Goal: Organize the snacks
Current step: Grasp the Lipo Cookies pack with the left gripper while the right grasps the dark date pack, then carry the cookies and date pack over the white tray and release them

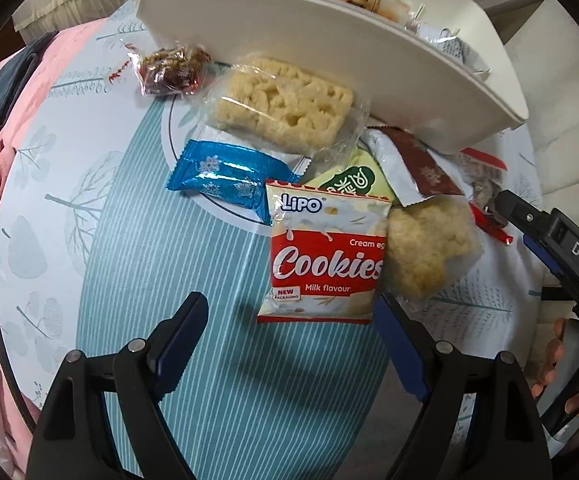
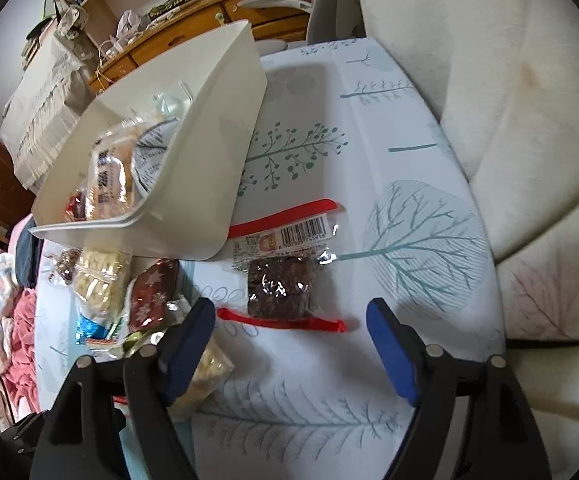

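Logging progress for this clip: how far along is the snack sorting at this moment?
Partly done. The white bin already holds a few wrapped snacks. Nothing is in hand: the left gripper and the right gripper both have open jaws. Left on the tablecloth: the Lipo cookies pack, the blue wrapper, the pale rice cake, the dark red-edged bar in front of the right gripper, and others beside them.

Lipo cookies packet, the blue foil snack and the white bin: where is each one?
Lipo cookies packet [image 1: 323, 256]: left wrist view, on its red label.
Blue foil snack [image 1: 229, 176]: left wrist view, wrapper's middle.
White bin [image 2: 209, 168]: right wrist view, its outer side wall.
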Demonstrator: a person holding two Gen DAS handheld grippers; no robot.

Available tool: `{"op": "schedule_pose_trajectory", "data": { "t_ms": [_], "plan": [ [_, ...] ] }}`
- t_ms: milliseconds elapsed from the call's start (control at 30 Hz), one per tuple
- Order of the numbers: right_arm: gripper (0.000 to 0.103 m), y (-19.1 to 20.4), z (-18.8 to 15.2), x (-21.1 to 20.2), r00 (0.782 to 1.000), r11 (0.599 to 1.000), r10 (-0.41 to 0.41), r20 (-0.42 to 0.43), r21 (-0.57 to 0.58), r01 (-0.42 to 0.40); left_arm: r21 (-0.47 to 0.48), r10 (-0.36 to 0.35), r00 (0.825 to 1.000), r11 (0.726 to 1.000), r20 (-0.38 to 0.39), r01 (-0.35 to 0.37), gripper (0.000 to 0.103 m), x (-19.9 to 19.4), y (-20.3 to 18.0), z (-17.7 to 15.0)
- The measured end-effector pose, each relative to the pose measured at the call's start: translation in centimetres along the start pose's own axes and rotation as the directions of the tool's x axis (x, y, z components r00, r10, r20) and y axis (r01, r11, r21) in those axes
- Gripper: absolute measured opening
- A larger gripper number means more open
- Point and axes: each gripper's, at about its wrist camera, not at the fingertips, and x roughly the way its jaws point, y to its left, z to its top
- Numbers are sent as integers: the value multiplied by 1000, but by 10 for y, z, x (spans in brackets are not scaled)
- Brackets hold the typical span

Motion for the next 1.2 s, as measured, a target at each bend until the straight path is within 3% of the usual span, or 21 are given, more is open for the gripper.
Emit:
{"op": "schedule_pose_trajectory", "data": {
  "t_ms": [333,567,667,733,767,800,933,1000,1067,1200],
  "plan": [
    [79,6,6,23,998,999,-37,-46,-23,36,24,45,999,999,3,-45,84,16,-19,14],
    [78,12,10,27,996,994,-89,-30,-66,87,19,69,998,997,2,-69,84,28,-33,28],
    [77,11,12,27,996,994,-85,-25,-71,83,9,71,997,997,-6,-71,76,34,-33,32],
    [72,10,12,27,996,993,-85,-23,-80,83,3,66,998,998,-19,-66,64,37,-29,31],
    [64,10,12,27,996,993,-85,-22,-84,83,-4,63,997,998,-33,-63,59,41,-28,31],
    [53,10,13,26,995,990,-102,-15,-98,100,-7,63,998,998,-29,-63,58,41,-27,31],
    [45,8,14,25,993,985,-117,-11,-126,115,-13,51,998,999,-22,-52,50,43,-27,32],
    [26,4,14,24,991,983,-131,-6,-127,130,-13,43,999,999,-26,-43,46,44,-25,30],
    [14,-2,14,23,990,983,-139,-3,-122,138,-13,41,999,999,-26,-41,46,43,-22,29],
    [6,-13,15,24,996,991,-90,-14,-103,88,-6,37,999,999,-21,-37,46,38,-16,24]
  ]
}}
